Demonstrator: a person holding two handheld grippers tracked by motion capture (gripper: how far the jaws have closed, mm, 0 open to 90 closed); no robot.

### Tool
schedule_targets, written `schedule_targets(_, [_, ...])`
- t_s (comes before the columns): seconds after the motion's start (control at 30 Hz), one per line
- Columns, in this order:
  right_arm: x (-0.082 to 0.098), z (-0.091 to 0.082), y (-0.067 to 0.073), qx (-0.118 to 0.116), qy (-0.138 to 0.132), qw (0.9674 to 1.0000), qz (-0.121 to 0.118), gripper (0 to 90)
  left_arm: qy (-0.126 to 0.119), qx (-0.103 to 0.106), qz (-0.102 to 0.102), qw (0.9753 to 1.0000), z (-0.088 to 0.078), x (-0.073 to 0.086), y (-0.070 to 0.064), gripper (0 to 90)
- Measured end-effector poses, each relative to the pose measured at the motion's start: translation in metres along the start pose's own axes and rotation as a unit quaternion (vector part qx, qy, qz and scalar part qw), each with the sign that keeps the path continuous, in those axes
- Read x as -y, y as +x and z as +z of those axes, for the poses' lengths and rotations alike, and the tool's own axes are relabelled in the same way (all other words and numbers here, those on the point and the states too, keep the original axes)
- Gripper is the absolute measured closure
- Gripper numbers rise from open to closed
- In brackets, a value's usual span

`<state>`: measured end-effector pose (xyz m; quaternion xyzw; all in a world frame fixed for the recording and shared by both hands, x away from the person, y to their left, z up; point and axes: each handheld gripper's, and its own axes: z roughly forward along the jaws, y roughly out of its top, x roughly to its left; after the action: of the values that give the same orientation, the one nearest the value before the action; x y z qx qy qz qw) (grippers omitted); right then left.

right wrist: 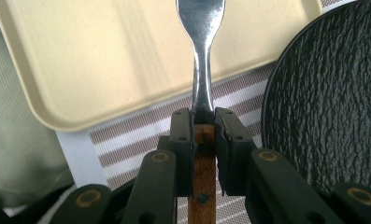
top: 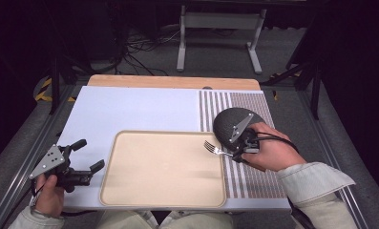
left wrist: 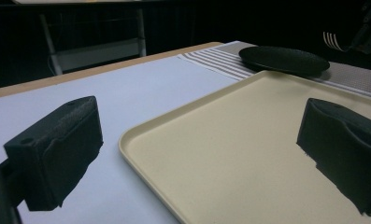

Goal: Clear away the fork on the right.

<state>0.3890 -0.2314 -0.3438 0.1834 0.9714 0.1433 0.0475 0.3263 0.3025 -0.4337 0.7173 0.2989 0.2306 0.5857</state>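
Observation:
A fork (top: 212, 148) with a steel head and a brown wooden handle (right wrist: 203, 186) hangs over the right edge of the beige tray (top: 130, 191), tines toward the tray. My right gripper (top: 235, 151) is shut on its handle, and the steel neck (right wrist: 203, 70) runs out past the black pads (right wrist: 181, 140). A black round plate (top: 225, 125) lies just behind that gripper on the striped mat (top: 254, 176). My left gripper (top: 90, 155) stands open beside the tray's left rim (left wrist: 141, 158), with nothing between its pads (left wrist: 66, 149).
A white sheet (top: 130, 109) covers the table's left and middle, with a wooden edge (top: 173, 82) at the back. Metal rails (top: 15, 186) run along both sides. A white stand (top: 220, 28) and cables lie on the floor beyond.

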Motion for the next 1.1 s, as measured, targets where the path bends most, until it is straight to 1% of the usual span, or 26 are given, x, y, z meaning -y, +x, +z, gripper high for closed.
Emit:
schedule_targets(0.03, [-0.003,0.0,0.002,0.002,-0.001,0.9999,0.011,78.0,0.0,0.0,-0.001,1.0,0.0,0.0,0.0,0.8])
schedule_targets(0.1, [-0.007,0.0,0.004,-0.001,-0.005,0.9997,0.024,78.0,0.0,0.001,-0.001,1.0,0.0,0.0,0.0,0.8])
schedule_targets(0.13, [-0.009,0.0,0.005,0.0,-0.007,0.9995,0.029,78.0,0.0,0.001,0.001,1.0,0.0,0.0,0.0,0.8])
schedule_targets(0.17, [-0.011,0.0,0.005,0.0,-0.011,0.9995,0.029,78.0,0.001,0.002,0.001,1.0,0.0,0.0,0.0,0.8])
schedule_targets(0.2, [-0.014,0.0,0.006,0.0,-0.012,0.9992,0.037,78.0,0.001,0.002,0.001,1.0,0.0,0.0,0.0,0.8])
schedule_targets(0.23, [-0.014,0.0,0.006,0.0,-0.012,0.9992,0.037,78.0,0.001,0.002,0.001,1.0,0.0,0.0,0.0,0.8])
schedule_targets(0.3, [-0.019,0.0,0.008,0.002,-0.021,0.9984,0.053,78.0,0.0,0.0,-0.002,1.0,-0.001,0.0,0.0,0.8])
schedule_targets(0.33, [-0.021,0.0,0.009,0.0,-0.025,0.9974,0.068,78.0,0.001,0.002,0.0,1.0,-0.001,0.0,0.0,0.8])
schedule_targets(0.4, [-0.025,0.001,0.01,-0.003,-0.031,0.996,0.084,78.0,-0.001,0.001,0.0,1.0,-0.001,0.0,0.0,0.8])
schedule_targets(0.5, [-0.032,0.002,0.013,0.003,-0.033,0.9946,0.098,78.0,-0.003,0.001,-0.001,1.0,-0.001,0.0,0.0,0.8])
schedule_targets(0.6, [-0.038,0.003,0.014,-0.003,-0.035,0.9927,0.116,78.0,-0.001,0.002,0.0,1.0,-0.001,0.0,0.0,0.8])
schedule_targets(0.8, [-0.045,0.007,0.016,-0.005,-0.035,0.9888,0.145,78.0,-0.003,0.002,-0.001,1.0,-0.001,0.0,0.0,0.8])
schedule_targets(0.93, [-0.05,0.011,0.017,-0.005,-0.032,0.9873,0.156,78.0,-0.003,0.002,-0.001,1.0,-0.001,0.0,0.0,0.8])
schedule_targets(0.97, [-0.052,0.011,0.018,-0.006,-0.032,0.9863,0.162,78.0,-0.003,0.003,-0.001,1.0,-0.001,0.0,0.0,0.8])
schedule_targets(1.0, [-0.052,0.011,0.018,-0.006,-0.032,0.9863,0.162,78.0,-0.003,0.003,-0.001,1.0,-0.001,0.0,0.0,0.8])
schedule_targets(1.1, [-0.056,0.014,0.02,-0.003,-0.03,0.984,0.176,78.0,-0.005,0.002,-0.002,1.0,-0.001,0.0,0.0,0.8])
